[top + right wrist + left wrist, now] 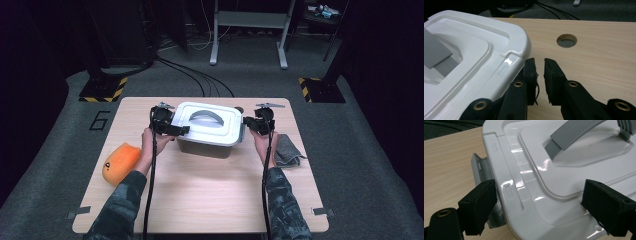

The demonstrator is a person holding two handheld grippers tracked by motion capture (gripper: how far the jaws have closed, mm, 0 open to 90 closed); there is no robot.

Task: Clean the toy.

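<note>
You can read one sign: a large dark "6" on the grey floor (98,120) left of the bench (200,200) (the orange cushion's (120,162) dark mark is too small to read).

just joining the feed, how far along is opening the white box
Early. Done: the grey side latch by the left tool looks swung out from the white plastic lidded box. In hand: the right tool, nearly shut on nothing, sits at the opposite rim. Left: the lid is still on.
</note>
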